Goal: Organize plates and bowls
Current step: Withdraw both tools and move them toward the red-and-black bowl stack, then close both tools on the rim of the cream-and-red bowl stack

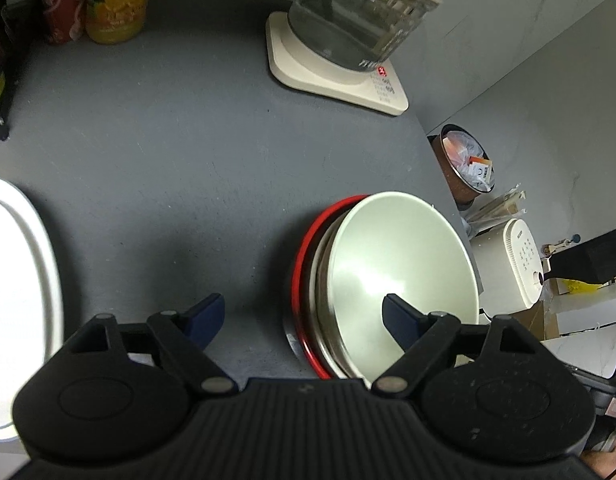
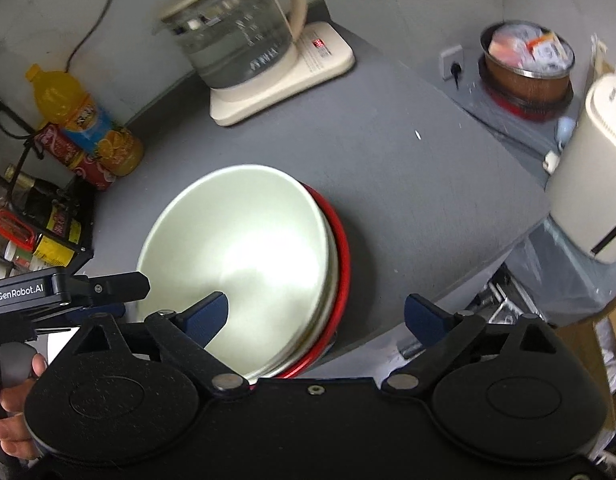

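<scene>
Two grippers hover over the grey counter [image 2: 388, 168], where a pale bowl [image 2: 243, 256] tops a stack on a red plate [image 2: 342, 264] (kettle [image 2: 235, 36] at twelve o'clock). Left gripper [image 1: 301, 312] and right gripper [image 2: 316, 312] both stand apart, holding nothing.
</scene>
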The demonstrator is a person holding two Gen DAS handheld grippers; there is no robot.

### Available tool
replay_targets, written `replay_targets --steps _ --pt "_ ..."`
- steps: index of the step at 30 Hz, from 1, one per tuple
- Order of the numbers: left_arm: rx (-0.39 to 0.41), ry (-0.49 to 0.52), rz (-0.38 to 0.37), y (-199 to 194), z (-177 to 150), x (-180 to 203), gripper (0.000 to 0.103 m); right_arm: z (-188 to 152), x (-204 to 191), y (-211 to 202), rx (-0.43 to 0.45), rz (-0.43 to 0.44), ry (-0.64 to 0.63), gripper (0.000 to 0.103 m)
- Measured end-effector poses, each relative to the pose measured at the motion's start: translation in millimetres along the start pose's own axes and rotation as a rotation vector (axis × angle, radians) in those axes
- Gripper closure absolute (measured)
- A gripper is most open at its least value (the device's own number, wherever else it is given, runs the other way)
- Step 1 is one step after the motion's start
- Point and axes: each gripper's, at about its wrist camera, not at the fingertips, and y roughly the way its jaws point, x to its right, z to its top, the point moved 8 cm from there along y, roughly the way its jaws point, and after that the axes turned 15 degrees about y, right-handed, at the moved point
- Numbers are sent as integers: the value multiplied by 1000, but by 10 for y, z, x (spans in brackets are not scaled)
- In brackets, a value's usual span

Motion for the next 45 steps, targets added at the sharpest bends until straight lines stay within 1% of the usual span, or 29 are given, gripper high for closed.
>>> replay_targets --steps 6,9,11,13,17,19,21,23,28,31,34,37,45 --pt "-35 -13 1 173 -9 -3 30 -4 63 187 -56 6 20 23" --pt "-54 -17 2 264 -12 -3 37 6 76 272 -76 10 33 29" --pt "-69 -23 4 324 -19 -10 45 13 78 319 -87 10 34 32" --pt "-81 -21 8 376 -17 -13 49 23 85 363 -95 4 28 35" --pt "-109 -7 18 478 -27 -11 62 33 100 446 -113 -7 20 44" --pt "-122 -1 20 519 -35 -7 66 21 104 481 -124 -13 19 48" --pt "-128 -4 14 552 -48 0 69 2 101 526 -136 -15 13 54" --pt "-130 -5 10 581 -56 20 73 -21 103 561 -147 -21 11 59" --pt "-129 -14 -7 614 -67 6 74 -47 60 608 -155 -8 -2 62" --pt "-122 -19 -20 621 -80 -20 74 -43 52 607 -151 -14 -7 62" --pt "-117 -12 -21 608 -92 -24 74 -36 68 592 -144 -9 0 65" --pt "-121 -31 -29 594 -122 -66 75 -27 52 567 -135 -8 4 69" --pt "-70 -55 -31 398 -142 -206 75 -50 -135 533 -121 17 -35 70"
